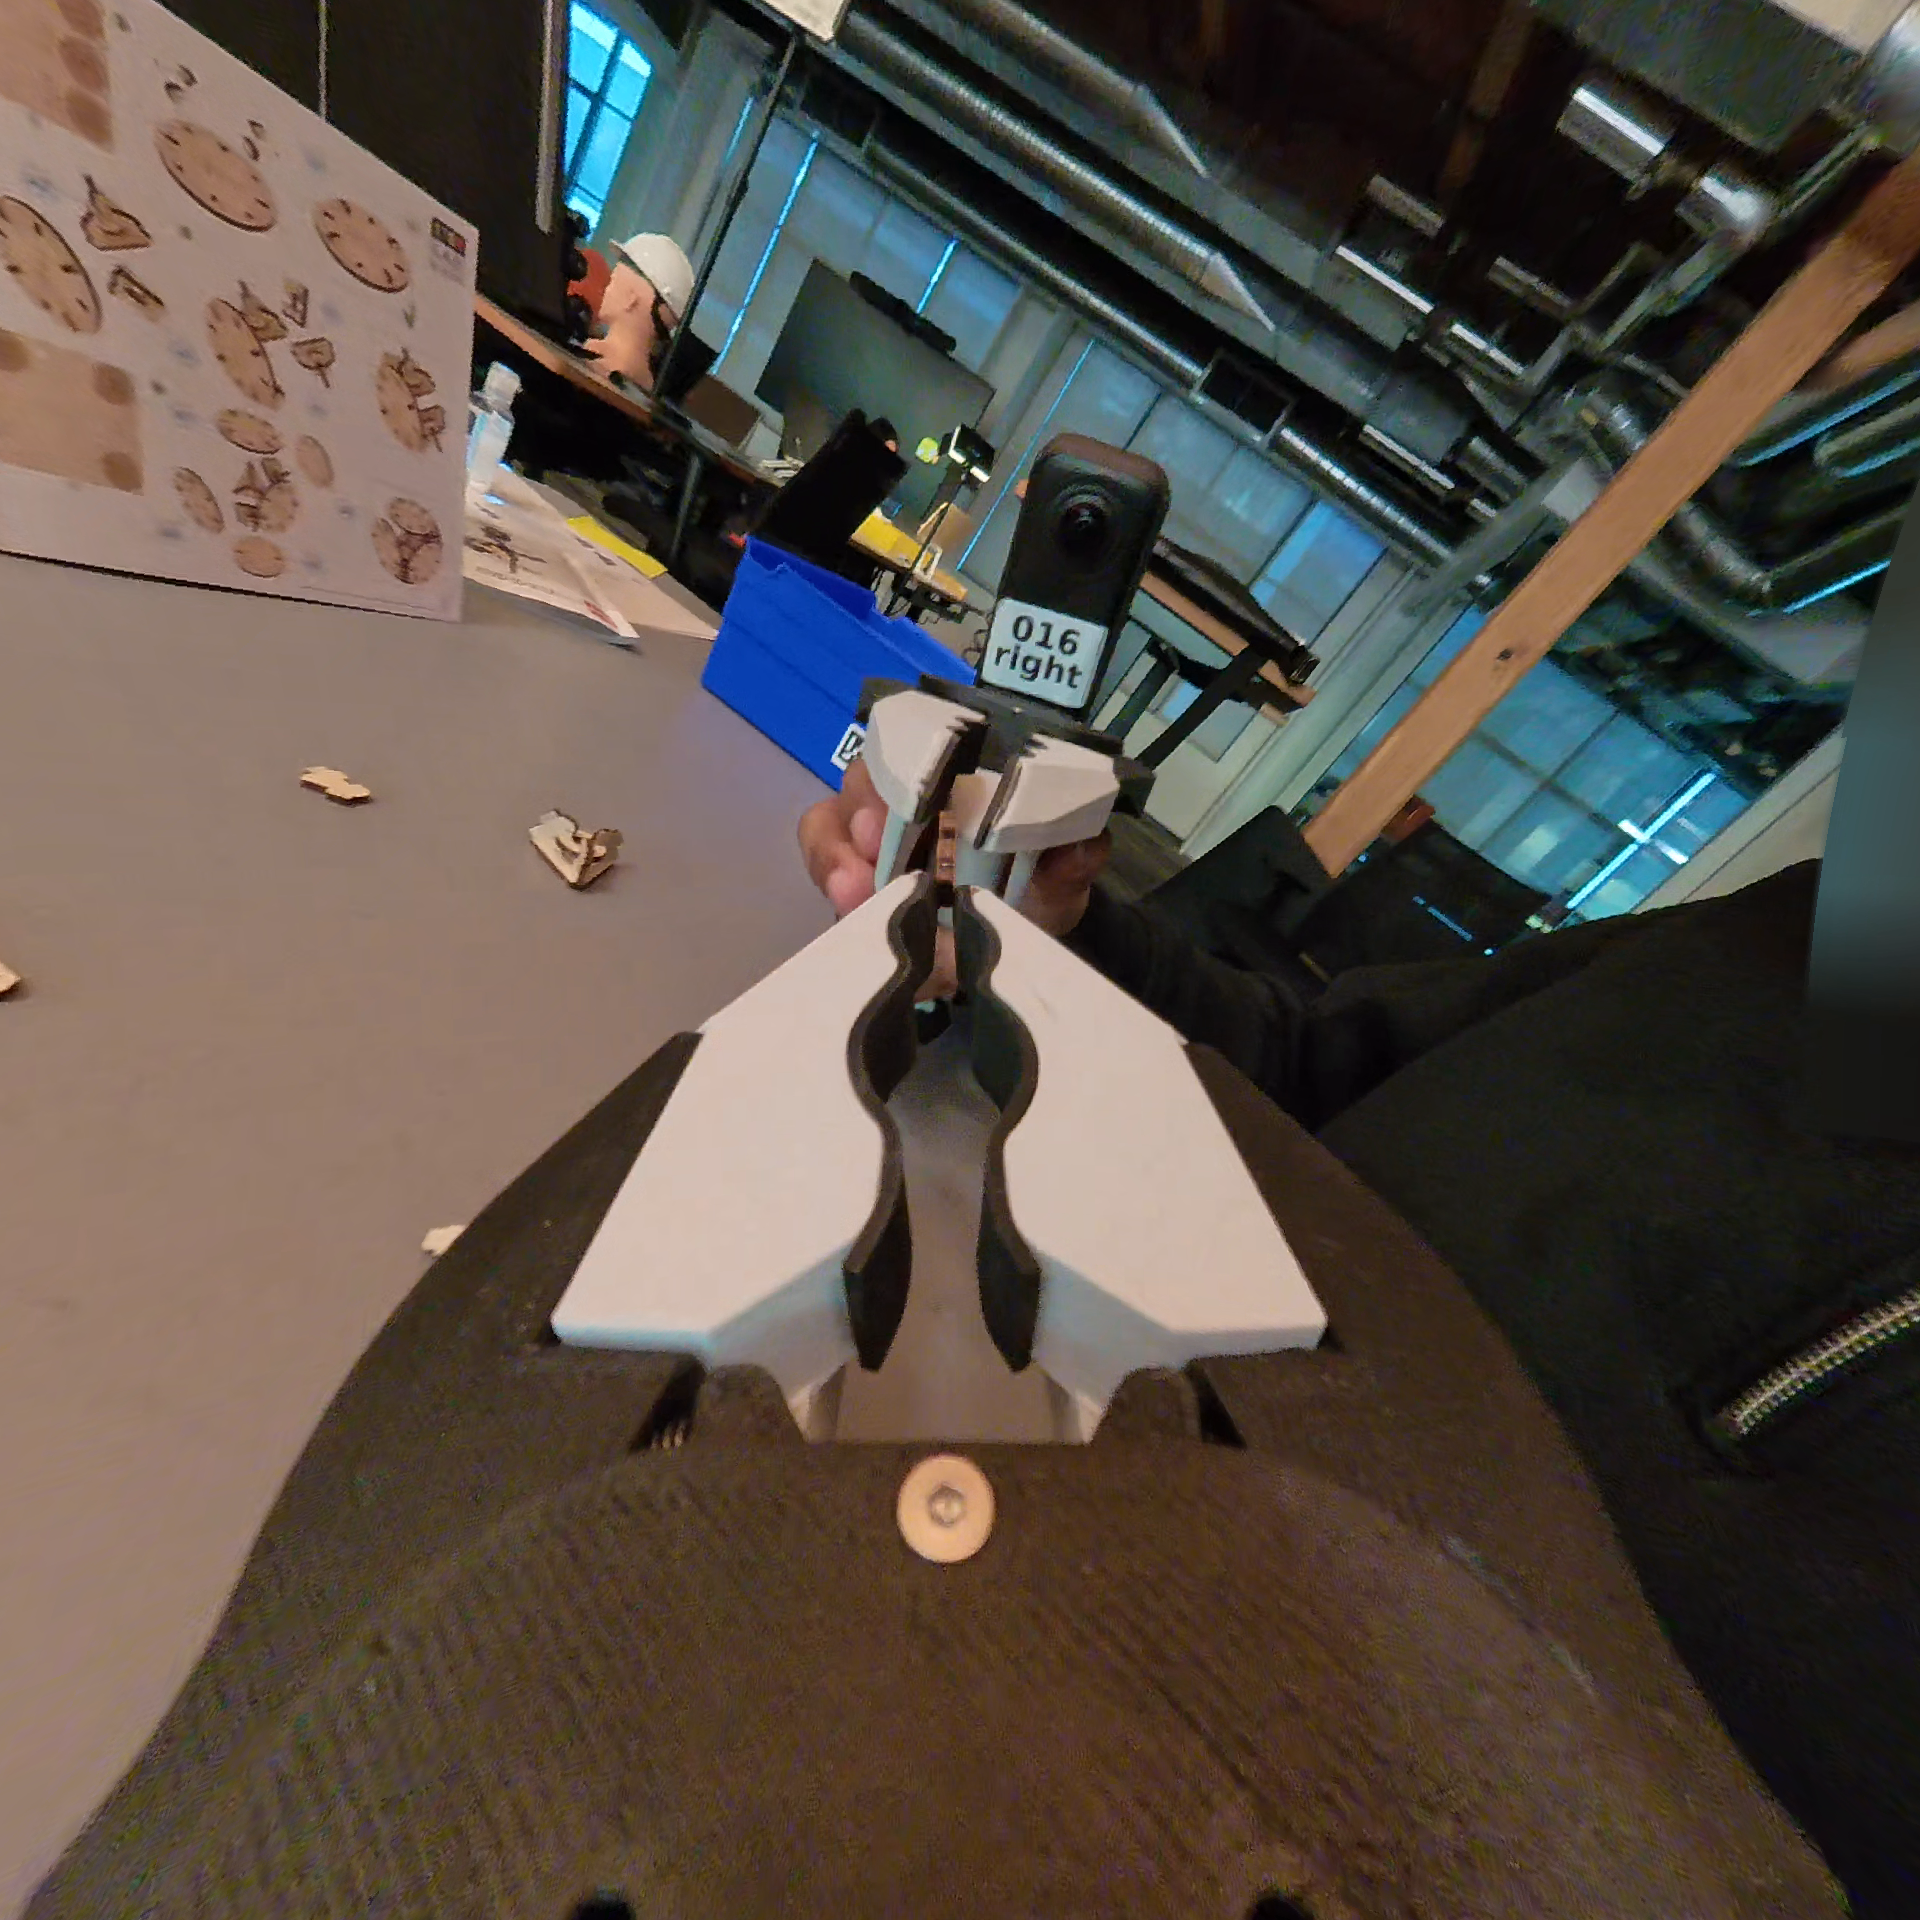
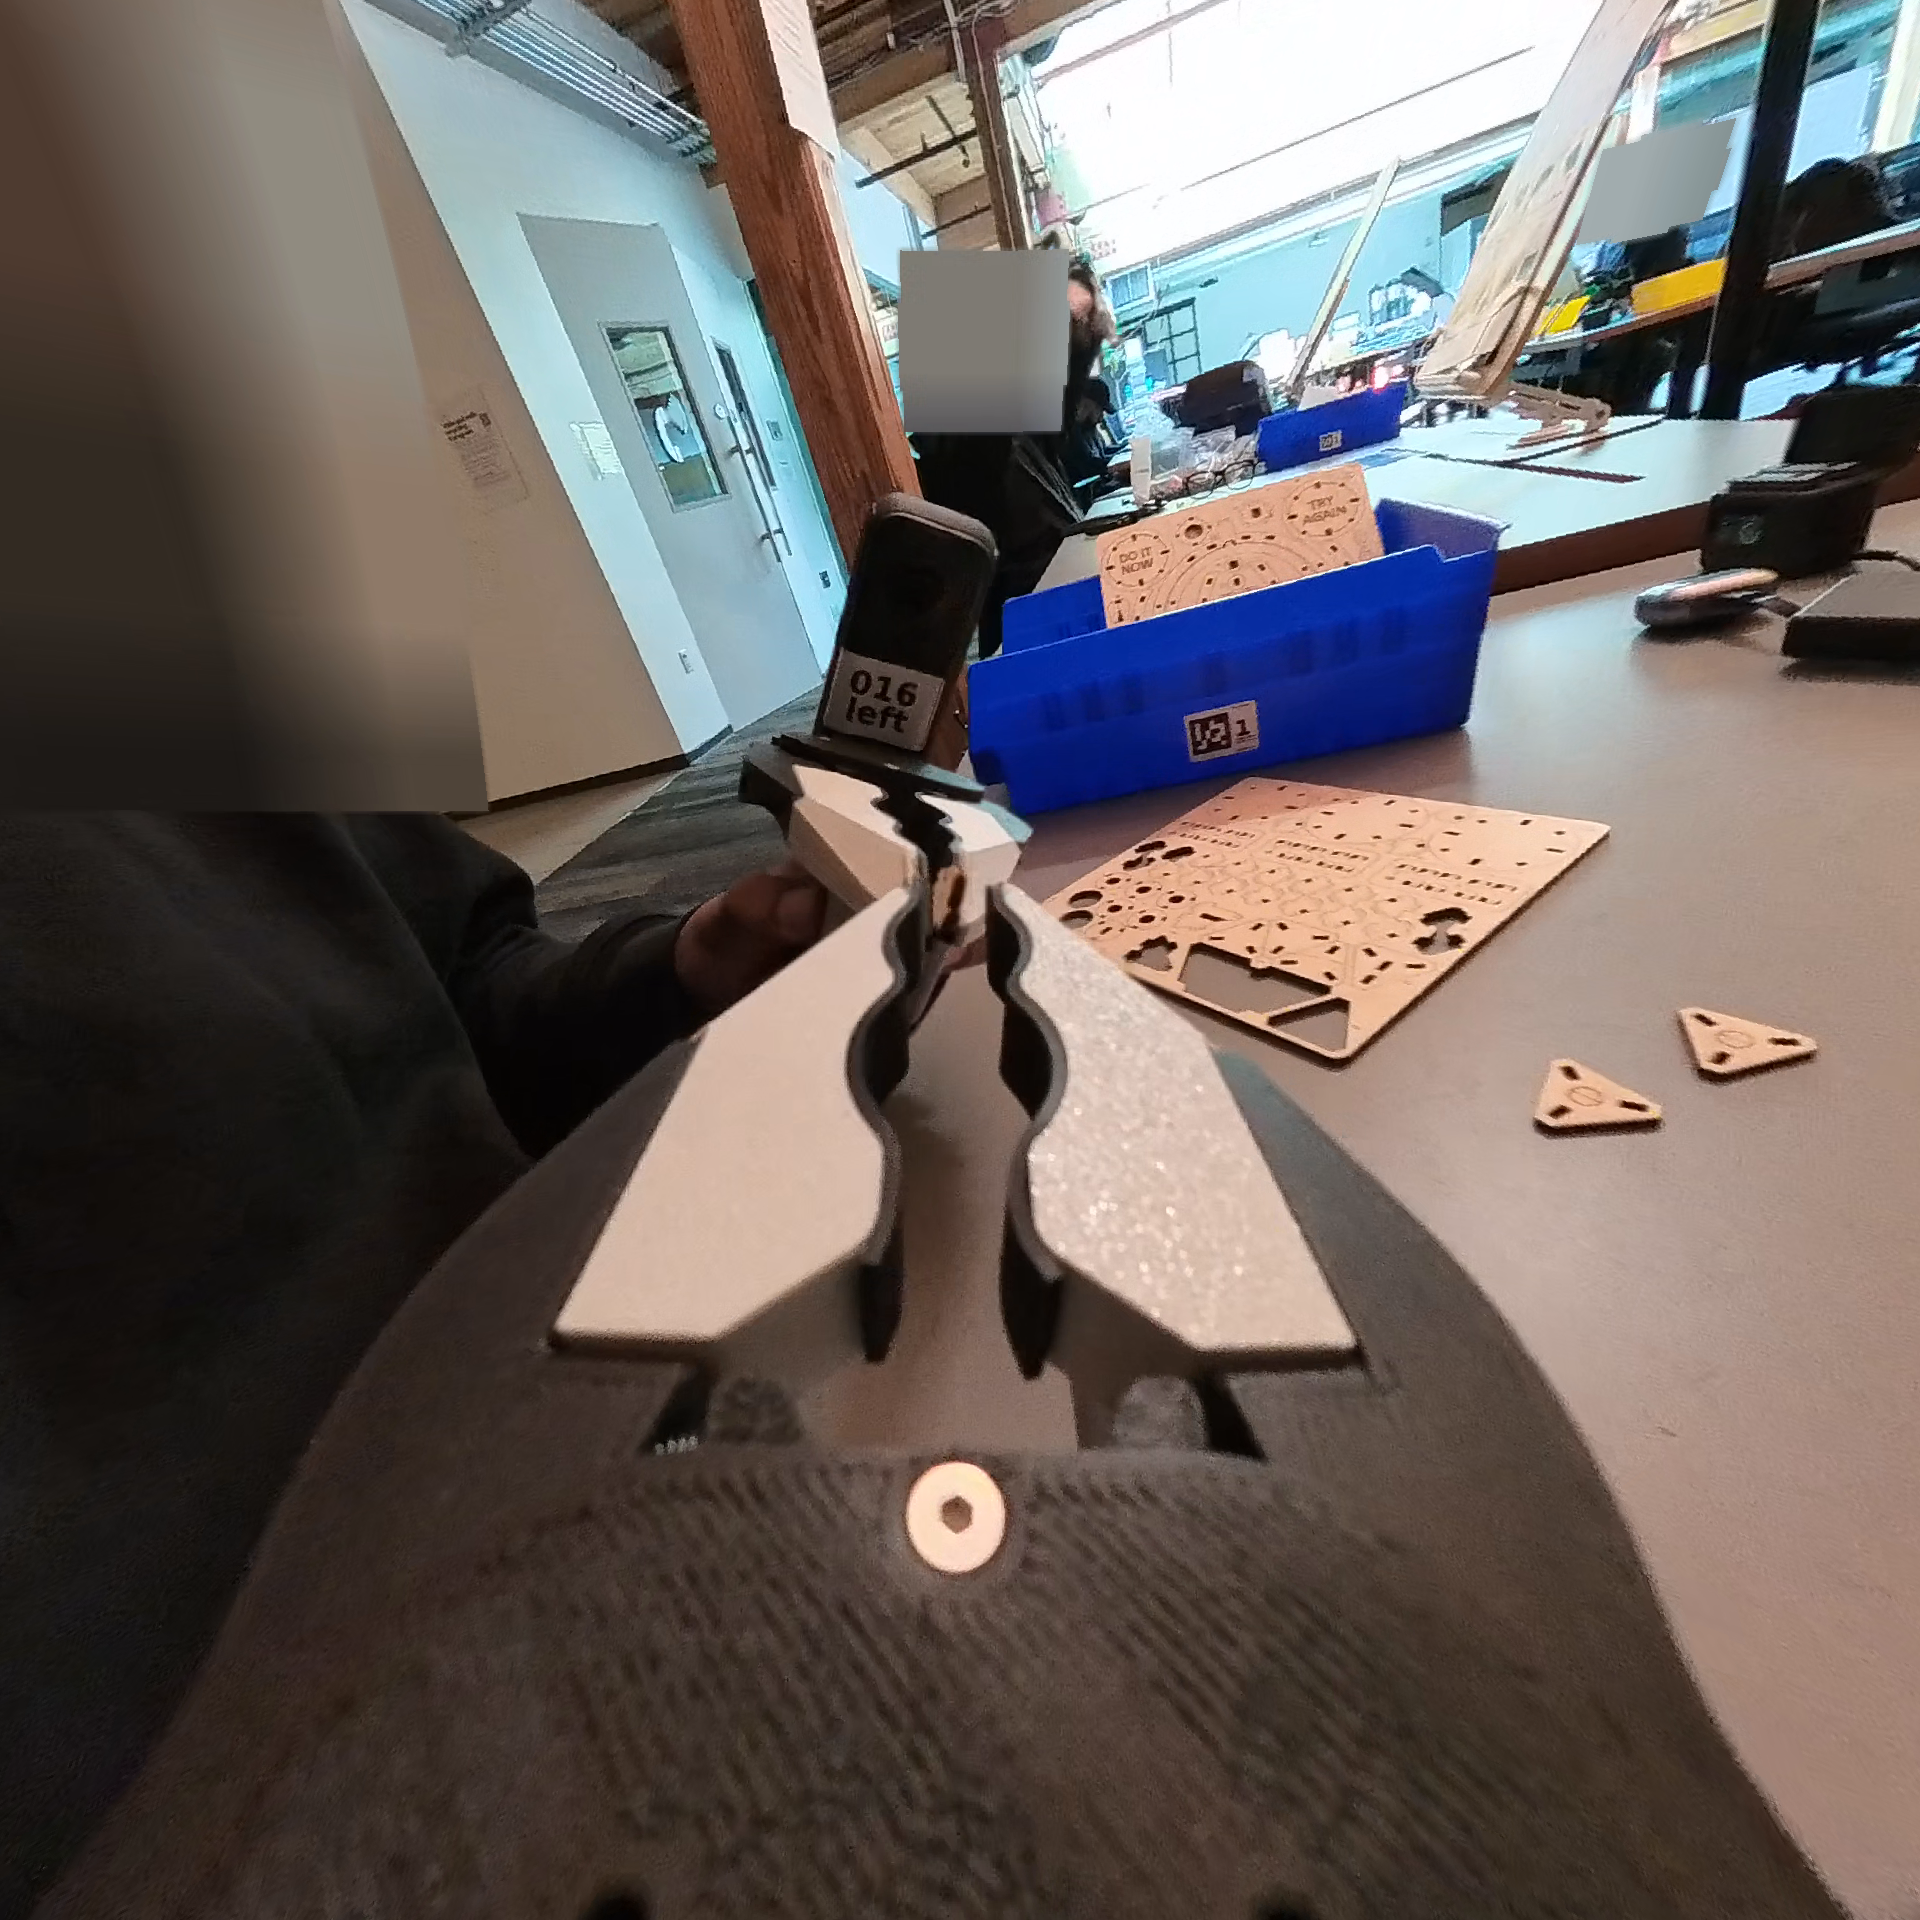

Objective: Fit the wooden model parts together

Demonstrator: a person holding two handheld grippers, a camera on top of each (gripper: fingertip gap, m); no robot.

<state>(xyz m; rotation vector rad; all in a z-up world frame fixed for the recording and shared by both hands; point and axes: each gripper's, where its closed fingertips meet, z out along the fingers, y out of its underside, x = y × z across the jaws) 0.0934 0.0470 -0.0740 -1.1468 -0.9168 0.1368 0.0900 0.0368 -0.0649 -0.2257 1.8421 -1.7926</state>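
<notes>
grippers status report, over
Left gripper shut, tips close to right gripper. Right jaws slightly apart, small brown piece between, grip unclear. Wooden sheet and blue bin beyond.

my gripper (image 1: 943, 906): left one, tips nearly together, only a thin slit betw. them; can't make out anything gripped.
opposite: right gripper (image 1: 961, 831) just past my tips, facing me, small wooden piece (image 1: 948, 844) betw. its fingers; hand (image 1: 847, 842) round its grip.
table (image 1: 312, 987): grey; wooden bits (image 1: 575, 847) scattered to my left.
behind: blue bin (image 1: 800, 644); printed sheet w/ round wooden parts (image 1: 229, 312).
</notes>
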